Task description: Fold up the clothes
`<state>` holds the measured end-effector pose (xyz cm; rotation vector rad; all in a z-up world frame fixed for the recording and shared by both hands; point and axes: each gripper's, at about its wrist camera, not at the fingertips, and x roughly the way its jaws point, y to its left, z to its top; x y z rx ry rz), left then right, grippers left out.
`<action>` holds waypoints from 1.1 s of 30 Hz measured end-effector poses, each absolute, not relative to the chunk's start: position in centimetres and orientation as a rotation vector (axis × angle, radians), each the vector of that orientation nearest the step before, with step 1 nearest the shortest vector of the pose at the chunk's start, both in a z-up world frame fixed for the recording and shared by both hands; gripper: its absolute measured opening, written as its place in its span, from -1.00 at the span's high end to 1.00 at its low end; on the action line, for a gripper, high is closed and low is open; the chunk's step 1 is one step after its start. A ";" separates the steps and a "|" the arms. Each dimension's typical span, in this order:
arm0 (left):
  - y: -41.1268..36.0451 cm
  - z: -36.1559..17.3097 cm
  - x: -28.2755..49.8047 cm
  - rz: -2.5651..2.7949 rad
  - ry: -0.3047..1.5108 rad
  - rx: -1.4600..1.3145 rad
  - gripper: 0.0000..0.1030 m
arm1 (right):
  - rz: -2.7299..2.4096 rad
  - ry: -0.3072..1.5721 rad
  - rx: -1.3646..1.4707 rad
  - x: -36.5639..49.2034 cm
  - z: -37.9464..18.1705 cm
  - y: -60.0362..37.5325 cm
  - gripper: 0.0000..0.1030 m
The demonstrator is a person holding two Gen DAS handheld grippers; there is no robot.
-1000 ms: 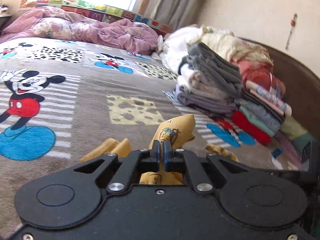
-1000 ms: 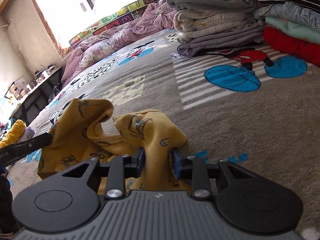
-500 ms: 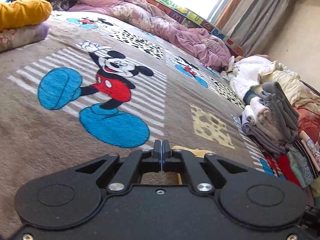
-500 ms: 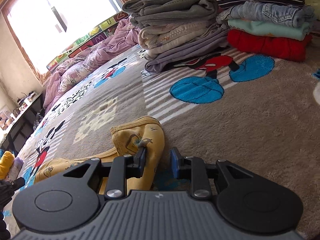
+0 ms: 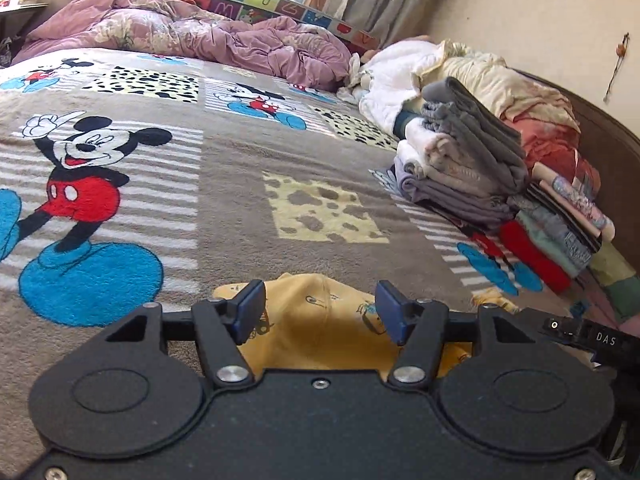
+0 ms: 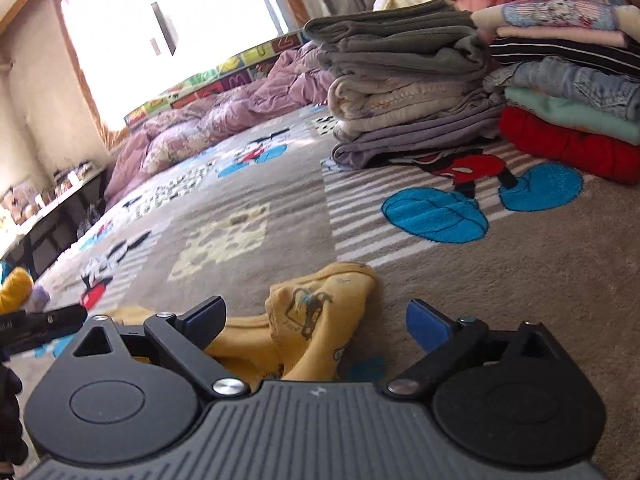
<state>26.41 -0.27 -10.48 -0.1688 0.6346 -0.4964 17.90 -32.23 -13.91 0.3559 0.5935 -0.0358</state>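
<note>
A small yellow printed garment [image 5: 320, 320] lies crumpled on the grey cartoon-mouse blanket [image 5: 224, 168]. My left gripper [image 5: 320, 308] hovers over it with its jaws opening; the cloth lies below and between the blue pads [image 5: 250, 310], which do not press on it. In the right wrist view the same yellow garment [image 6: 316, 312] lies loose between the spread fingers of my right gripper [image 6: 320, 320]. Those jaws are opening too, and neither pad touches the cloth. The other gripper's black tip [image 6: 44, 322] shows at the left edge.
Two stacks of folded clothes [image 5: 472, 168] stand at the right, grey and white towels beside red, denim and striped items [image 6: 568, 92]. A purple duvet [image 5: 192, 36] lies bunched under the window. A wooden headboard [image 5: 600, 136] runs behind the stacks.
Both grippers have let go of the yellow garment and spread their jaws. The cloth dropped from a raised bunch to a low heap on the blanket. The left view swung left, then back.
</note>
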 end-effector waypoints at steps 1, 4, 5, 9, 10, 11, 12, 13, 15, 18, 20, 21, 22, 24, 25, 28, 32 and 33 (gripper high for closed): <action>-0.5 -10.7 26.5 -0.502 0.634 -0.151 -0.16 | -0.028 0.634 0.339 18.2 -14.5 -31.8 0.13; -0.9 -11.0 26.9 -0.511 0.630 -0.128 0.19 | -0.031 0.593 0.427 17.5 -14.3 -33.0 0.43; -0.9 -11.1 27.1 -0.507 0.633 -0.127 0.38 | -0.043 0.557 0.449 17.0 -13.8 -33.6 0.43; -0.7 -11.1 27.0 -0.506 0.631 -0.126 0.88 | -0.129 0.423 0.588 14.9 -12.8 -36.7 0.45; -0.6 -10.9 26.8 -0.510 0.623 -0.126 0.89 | -0.146 0.417 0.608 14.9 -12.8 -37.1 0.45; -0.5 -10.7 26.6 -0.515 0.615 -0.126 0.90 | -0.162 0.411 0.627 14.8 -12.9 -37.6 0.45; -0.4 -10.4 26.5 -0.517 0.610 -0.131 0.90 | -0.149 0.428 0.614 15.1 -13.0 -37.2 0.42; -0.2 -10.2 26.5 -0.521 0.606 -0.145 0.90 | -0.131 0.448 0.597 15.5 -13.1 -36.7 0.08; 0.1 -9.9 26.7 -0.522 0.603 -0.179 0.27 | -0.089 0.492 0.572 16.2 -13.5 -35.6 -0.86; 0.4 -10.1 27.3 -0.504 0.603 -0.214 -0.51 | -0.039 0.555 0.502 17.0 -14.3 -33.7 -0.72; -0.2 -10.4 27.6 -0.531 0.624 -0.194 -0.50 | -0.013 0.602 0.469 17.5 -14.9 -33.0 0.29; -0.7 -10.6 27.5 -0.555 0.633 -0.170 -0.46 | -0.002 0.619 0.475 17.7 -15.2 -32.9 0.36; -1.3 -10.7 27.5 -0.578 0.642 -0.147 -0.32 | 0.010 0.636 0.480 17.8 -15.5 -32.8 0.37; -2.9 -11.1 27.0 -0.571 0.653 -0.032 0.81 | 0.013 0.619 0.497 17.5 -15.3 -33.0 0.47; -3.1 -11.1 26.8 -0.568 0.645 -0.009 0.87 | 0.014 0.609 0.506 17.4 -15.2 -33.1 0.54; -2.3 -10.5 26.3 -0.568 0.605 -0.029 0.88 | 0.023 0.577 0.546 17.2 -14.9 -33.5 0.64; 0.8 -8.2 25.9 -0.525 0.506 -0.146 0.88 | 0.049 0.524 0.573 17.6 -13.9 -33.7 0.65; 1.6 -7.8 25.8 -0.507 0.489 -0.171 0.88 | 0.053 0.510 0.579 17.9 -13.7 -33.8 0.65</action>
